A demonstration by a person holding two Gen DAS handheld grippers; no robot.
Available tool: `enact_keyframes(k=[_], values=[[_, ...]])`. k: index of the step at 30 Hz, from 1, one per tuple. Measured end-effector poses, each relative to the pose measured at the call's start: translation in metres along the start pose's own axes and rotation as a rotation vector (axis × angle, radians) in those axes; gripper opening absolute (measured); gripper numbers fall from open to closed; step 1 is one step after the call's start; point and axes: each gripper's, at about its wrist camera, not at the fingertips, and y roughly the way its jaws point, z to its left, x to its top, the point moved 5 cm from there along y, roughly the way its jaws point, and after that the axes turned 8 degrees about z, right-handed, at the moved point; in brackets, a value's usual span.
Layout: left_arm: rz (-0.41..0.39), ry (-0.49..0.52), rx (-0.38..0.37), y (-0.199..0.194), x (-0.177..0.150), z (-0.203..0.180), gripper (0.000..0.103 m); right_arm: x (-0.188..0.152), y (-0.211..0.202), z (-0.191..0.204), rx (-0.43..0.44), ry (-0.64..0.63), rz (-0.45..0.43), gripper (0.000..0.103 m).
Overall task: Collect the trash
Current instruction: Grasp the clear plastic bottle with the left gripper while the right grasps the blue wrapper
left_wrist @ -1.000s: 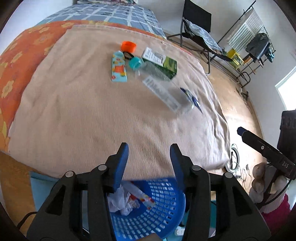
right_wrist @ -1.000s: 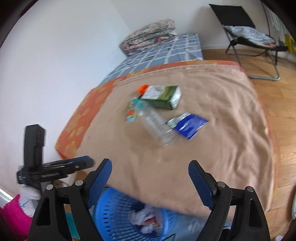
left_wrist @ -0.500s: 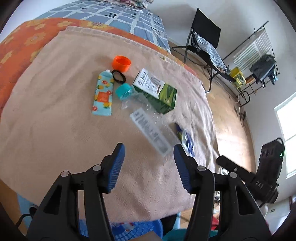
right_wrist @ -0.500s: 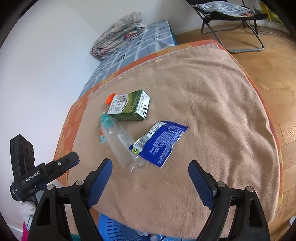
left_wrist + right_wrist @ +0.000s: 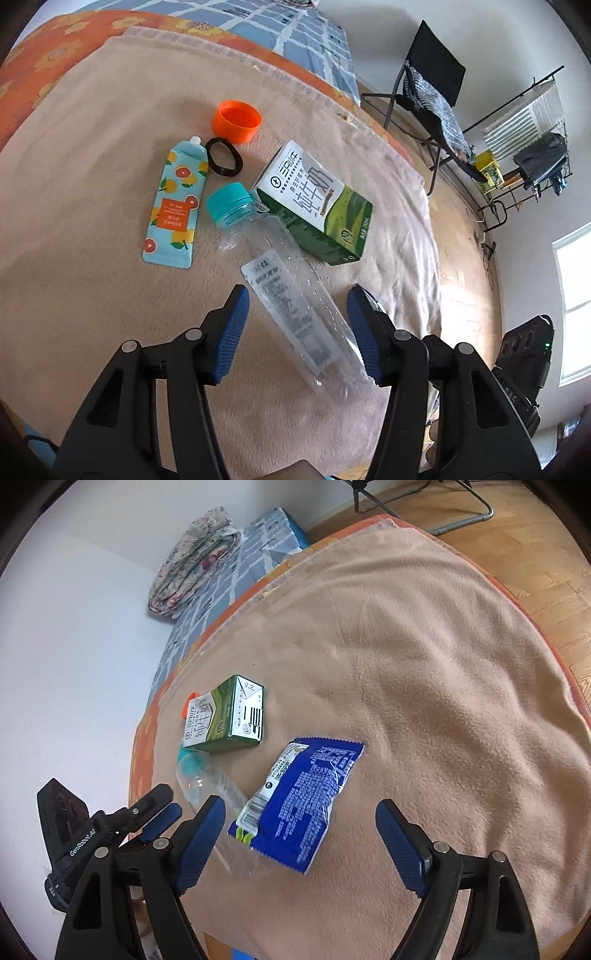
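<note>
Beige blanket (image 5: 443,664) on bed: wide bare area to right, edge drops to wood floor (image 5: 535,546). Left tongs (image 5: 297,328) released, straddling clear bottle (image 5: 291,295), pads not touching. Right tongs (image 5: 299,853) spread wide, empty, over blue wrapper (image 5: 303,801). Milk carton (image 5: 314,203) just beside bottle.

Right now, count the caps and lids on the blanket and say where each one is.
2. A teal cap is screwed on the clear bottle, beside the green carton. A loose orange cap lies farther back, next to the black ring. Others may be hidden.
</note>
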Motion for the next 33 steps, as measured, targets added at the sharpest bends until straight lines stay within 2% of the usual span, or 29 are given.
enact_keyframes(k=[8, 10, 14, 17, 21, 24, 28, 33], values=[[0.021, -0.015, 0.013, 0.02, 0.008, 0.001, 0.057, 0.01, 0.026, -0.004, 0.015, 0.058, 0.026, 0.084], [0.027, -0.014, 0.026, 0.026, 0.008, -0.001, 0.057, 0.011, 0.032, -0.007, 0.031, 0.087, 0.032, 0.08], [0.031, -0.013, 0.035, 0.035, 0.008, -0.004, 0.064, 0.013, 0.039, -0.009, 0.032, 0.101, 0.037, 0.072], [0.025, 0.007, 0.051, 0.041, 0.007, -0.009, 0.065, 0.015, 0.04, -0.008, 0.03, 0.092, 0.033, 0.06], [0.017, 0.017, 0.051, 0.048, 0.006, -0.012, 0.067, 0.013, 0.04, -0.009, 0.029, 0.086, 0.027, 0.056], [0.034, 0.004, 0.019, 0.052, 0.003, -0.01, 0.067, 0.013, 0.039, -0.009, 0.039, 0.09, 0.024, 0.055], [0.015, 0.019, 0.017, 0.051, 0.001, -0.013, 0.066, 0.011, 0.036, -0.004, 0.054, 0.082, 0.019, 0.053], [0.016, 0.029, 0.007, 0.045, -0.002, -0.01, 0.066, 0.011, 0.024, 0.002, 0.032, 0.038, -0.014, 0.05]])
